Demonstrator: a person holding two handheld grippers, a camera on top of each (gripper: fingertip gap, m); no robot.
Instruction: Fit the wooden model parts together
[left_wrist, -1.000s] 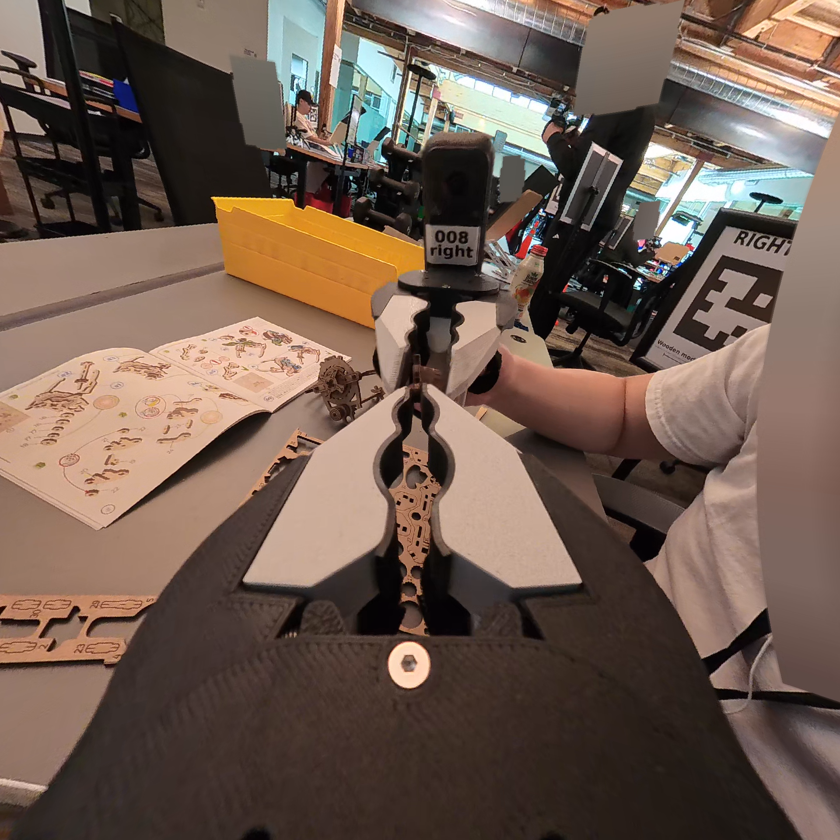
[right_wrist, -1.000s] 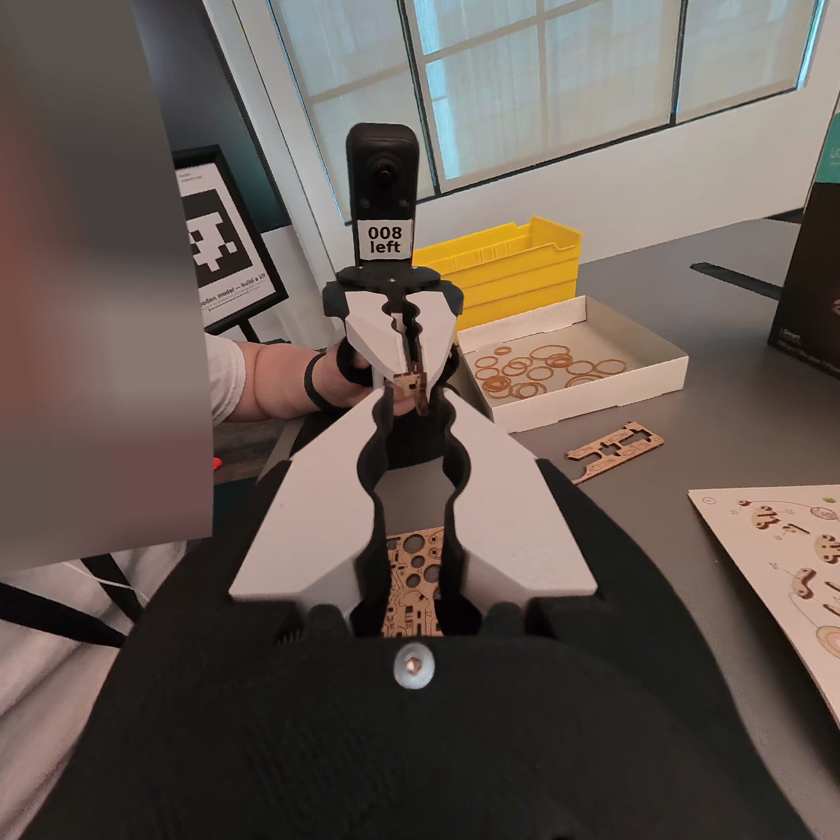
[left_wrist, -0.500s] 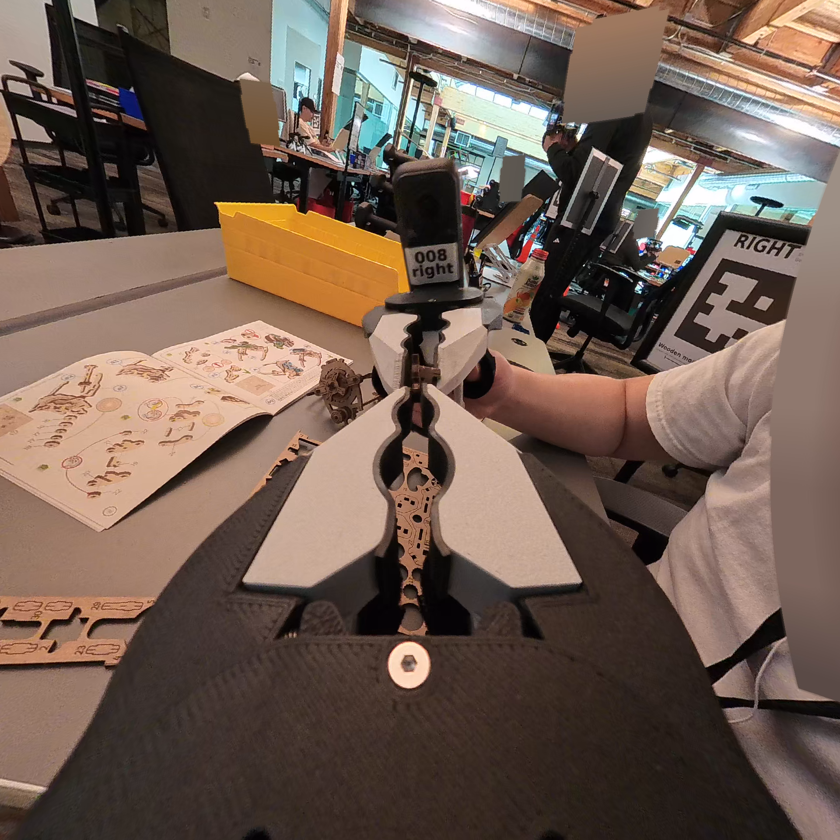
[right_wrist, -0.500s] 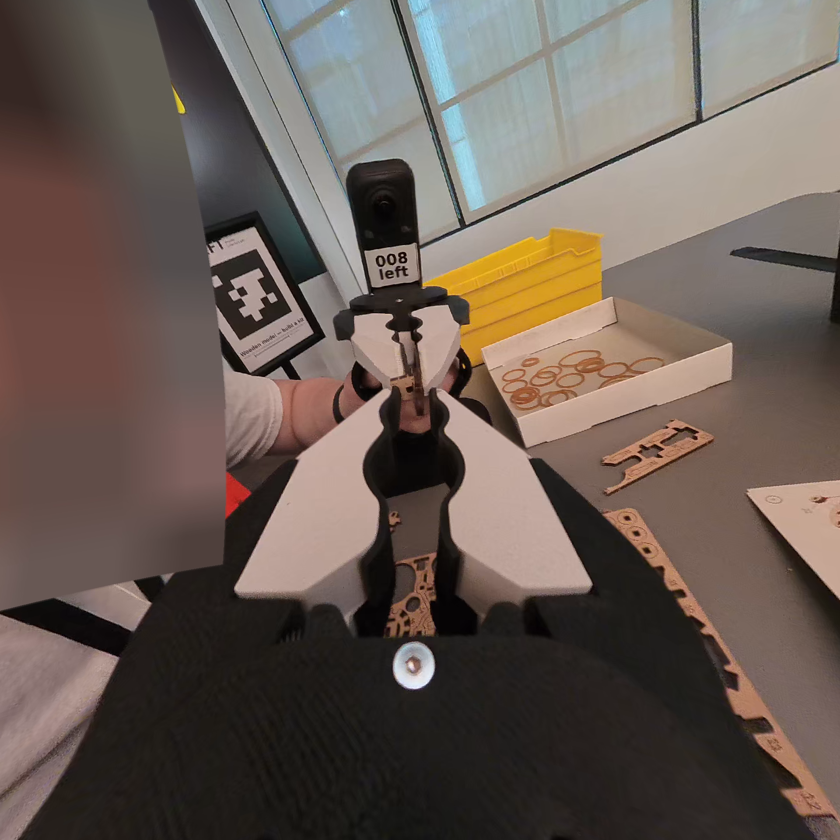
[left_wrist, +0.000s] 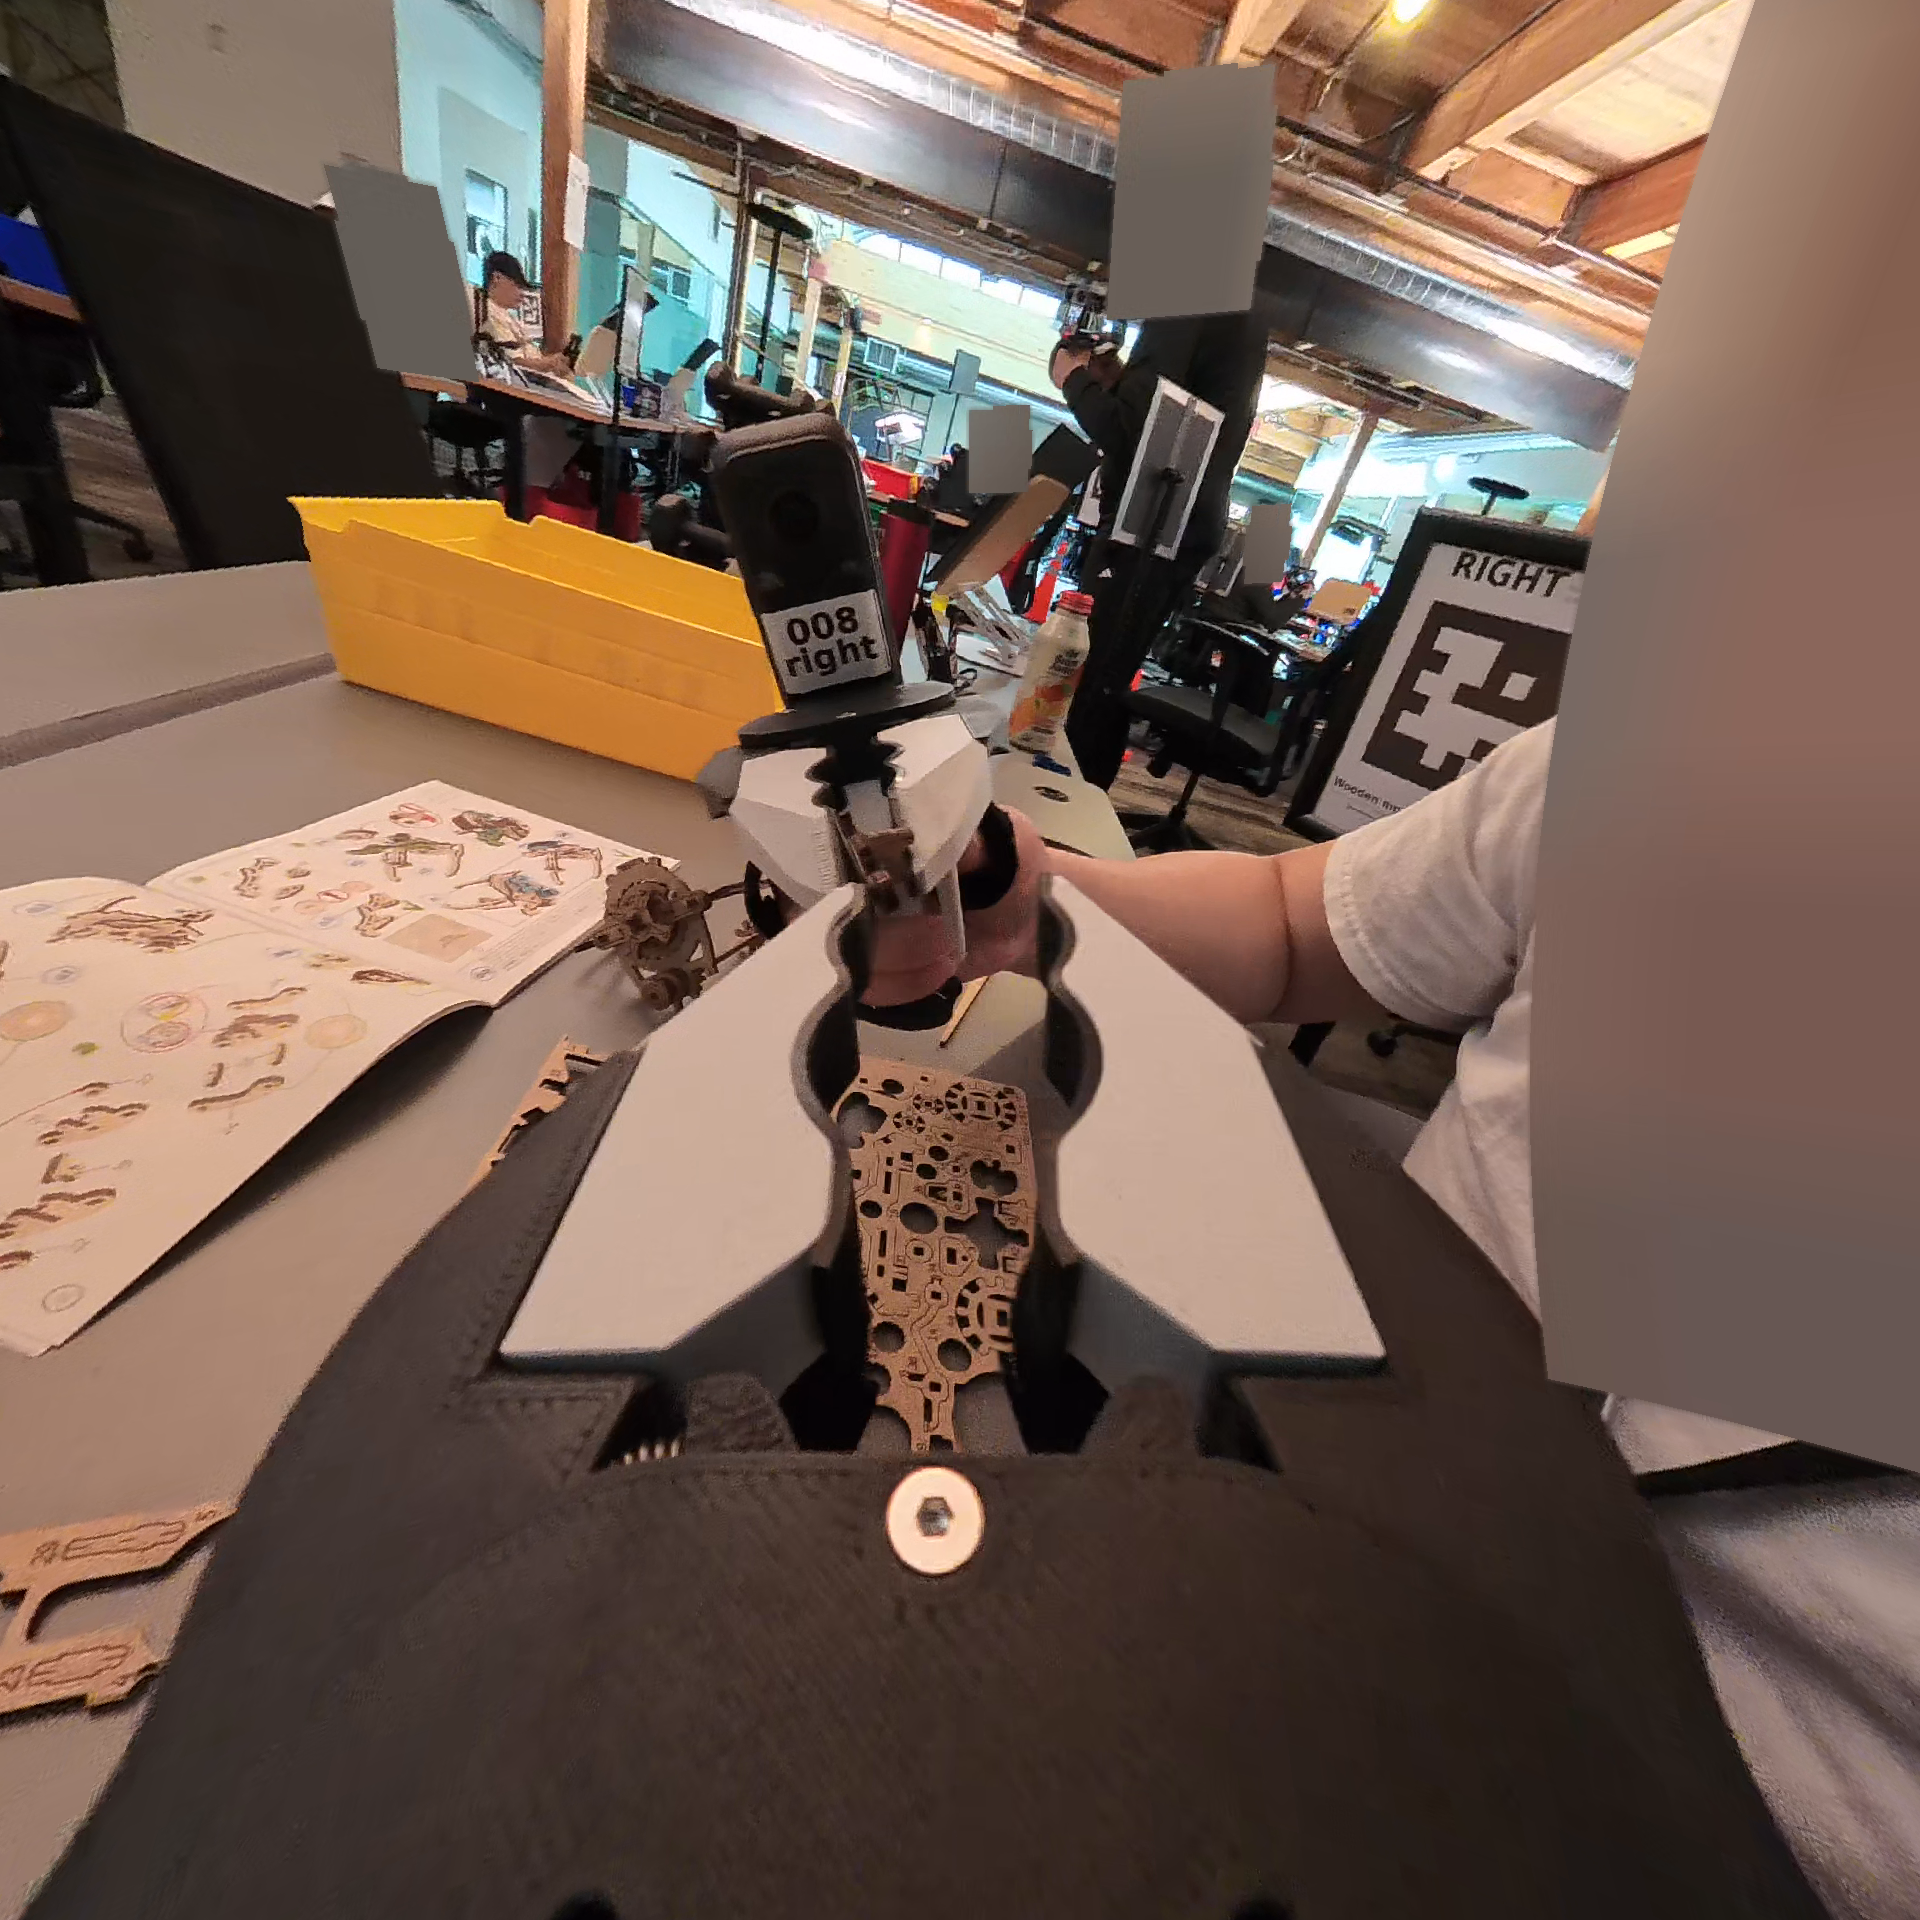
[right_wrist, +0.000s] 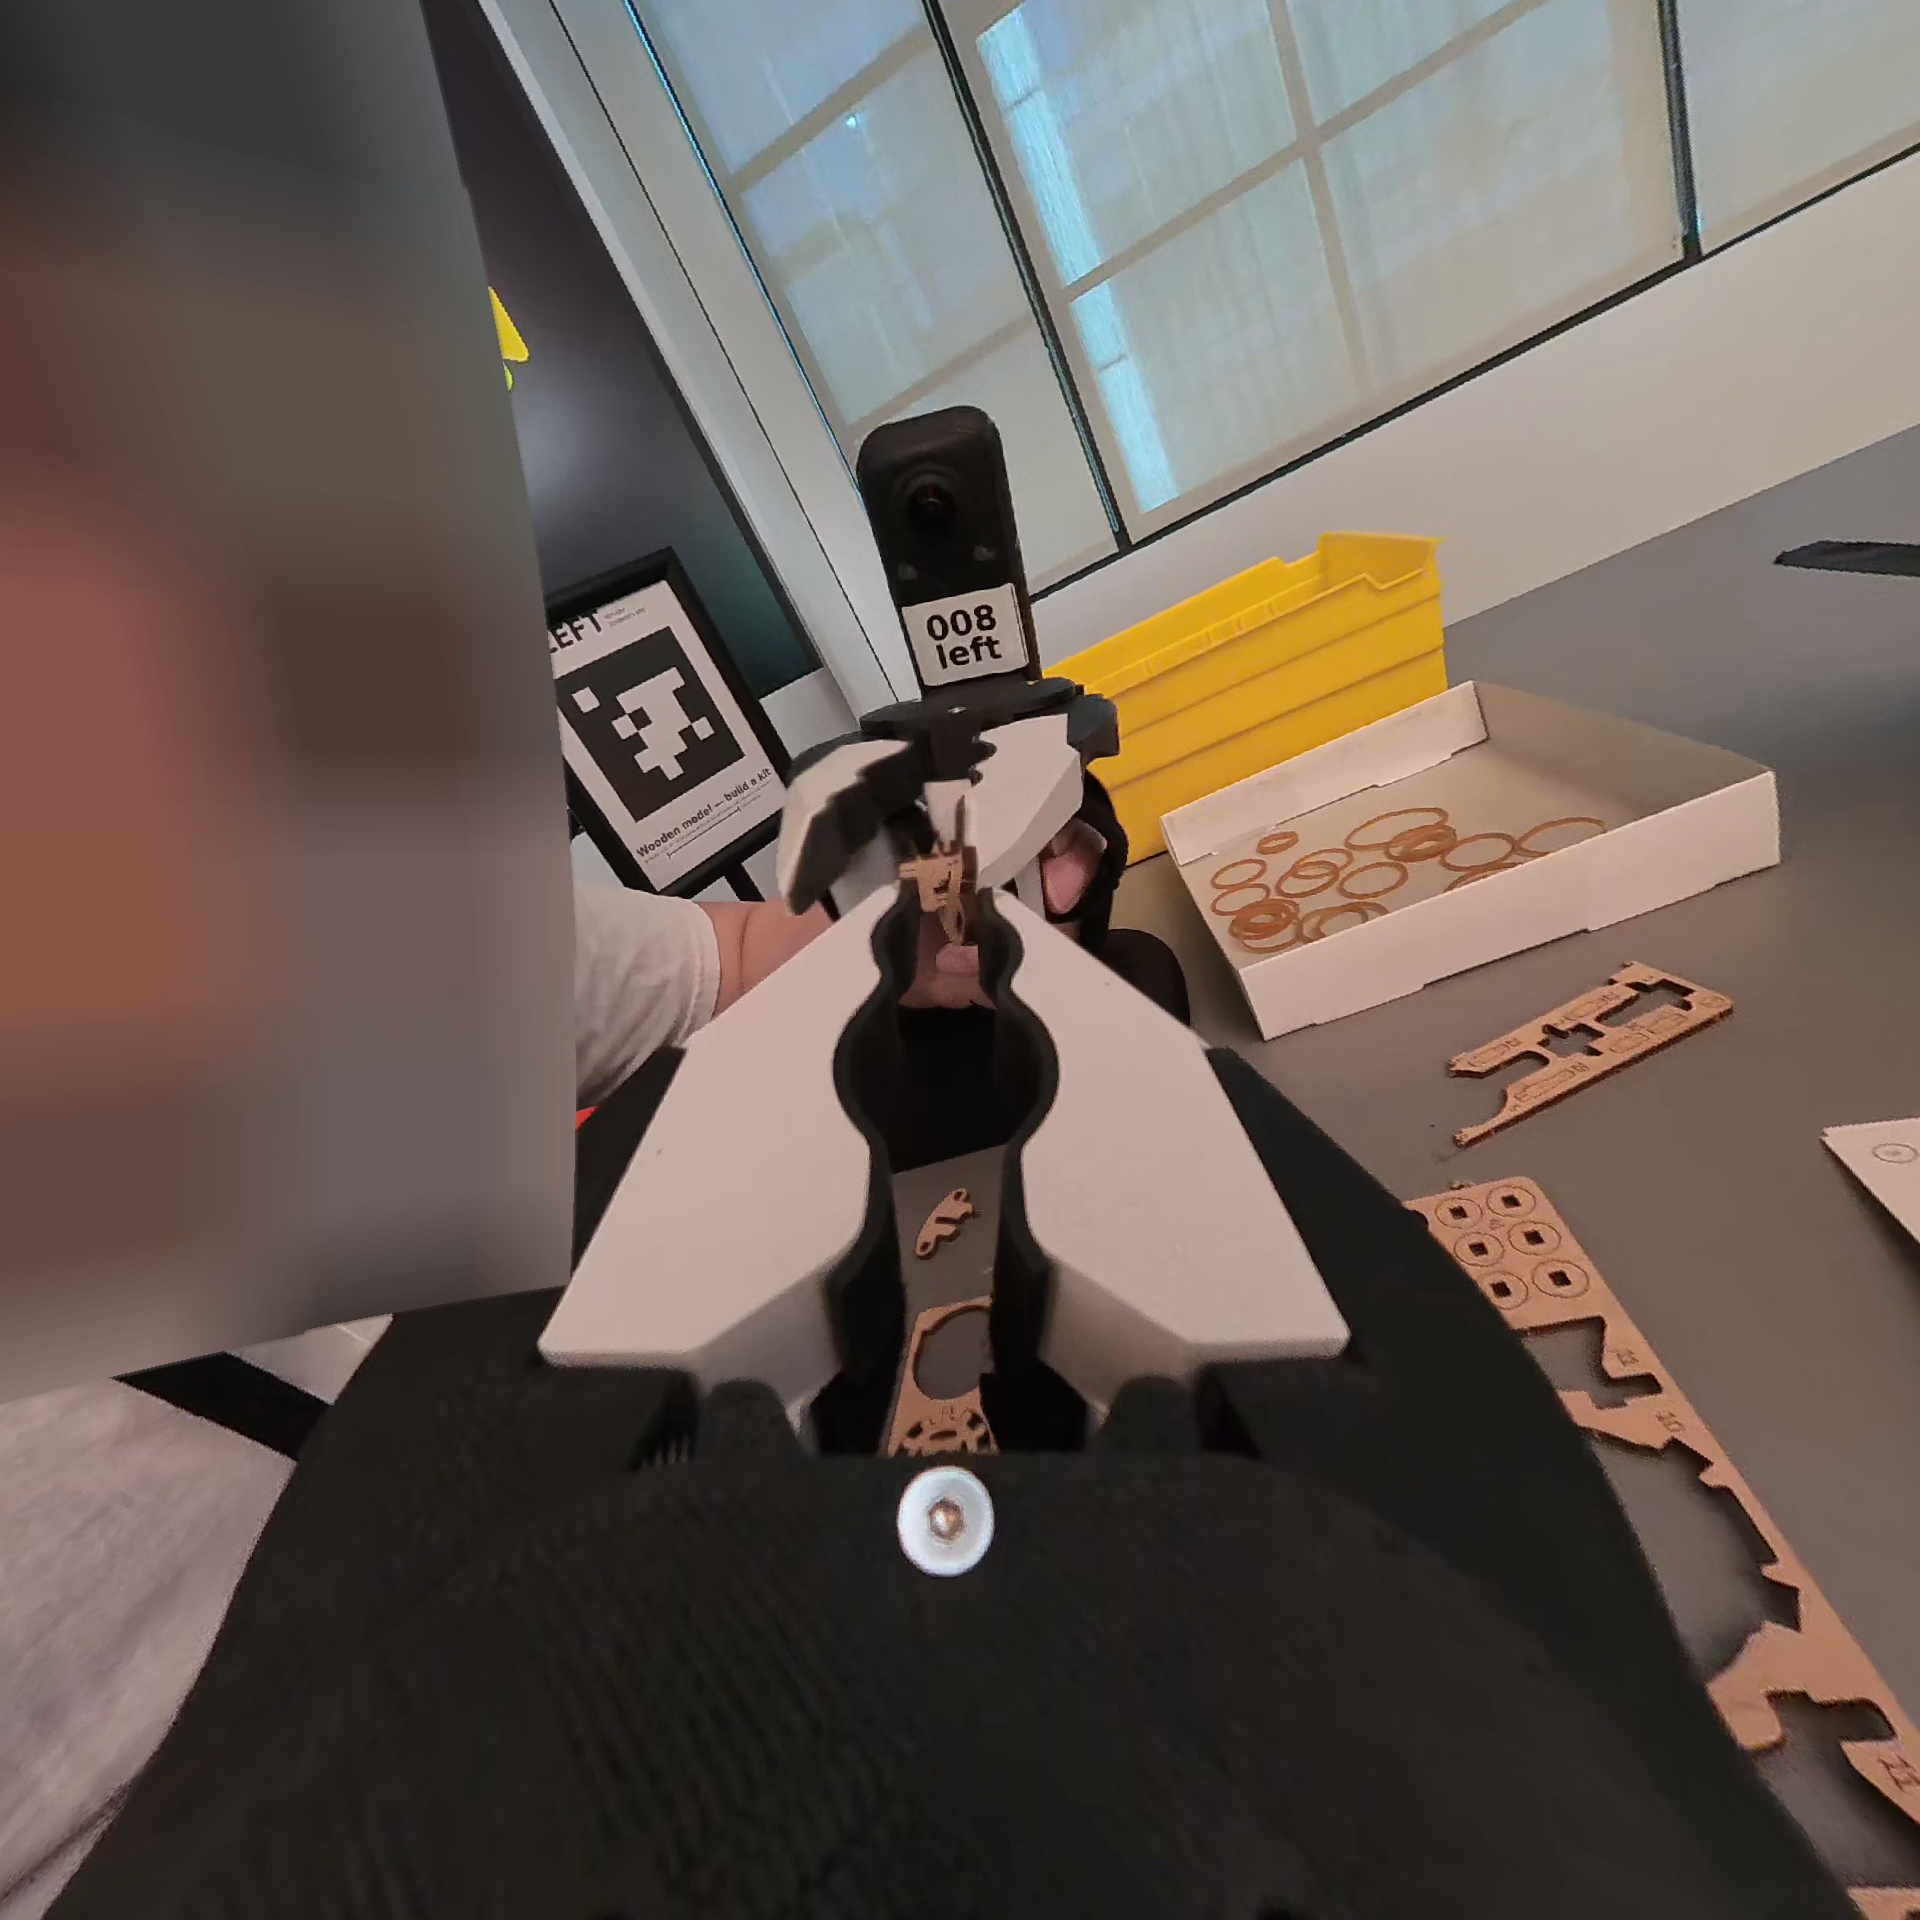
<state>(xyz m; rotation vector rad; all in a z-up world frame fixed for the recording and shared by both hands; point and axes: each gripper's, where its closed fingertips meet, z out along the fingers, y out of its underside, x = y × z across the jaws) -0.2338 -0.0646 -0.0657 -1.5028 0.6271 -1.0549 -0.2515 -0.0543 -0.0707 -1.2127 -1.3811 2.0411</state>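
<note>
Wooden model parts, small tan laser-cut pieces (left_wrist: 883, 862), sit pinched at the tips of the right gripper (left_wrist: 878, 868), at about 12 o'clock from the left gripper (left_wrist: 951, 914) in the left wrist view. The left gripper's grey fingers stand visibly apart, its tips close to the small piece; whether they touch it I cannot tell. In the right wrist view the right gripper (right_wrist: 940, 909) has its tips narrowed on the same pieces (right_wrist: 943, 883), with the left gripper facing it at 12 o'clock. On the grey table (left_wrist: 312, 1195), a perforated tan plywood sheet (left_wrist: 940, 1195) lies below the left gripper. An open instruction booklet (left_wrist: 208, 997) lies at 9 o'clock, a small assembled wooden gear mechanism (left_wrist: 655, 930) at 11 o'clock, and a yellow plastic bin (left_wrist: 520, 613) beyond. A white shallow cardboard tray (right_wrist: 1662, 831) holding tan rubber bands (right_wrist: 1382, 862) lies at 2 o'clock in the right wrist view.
</note>
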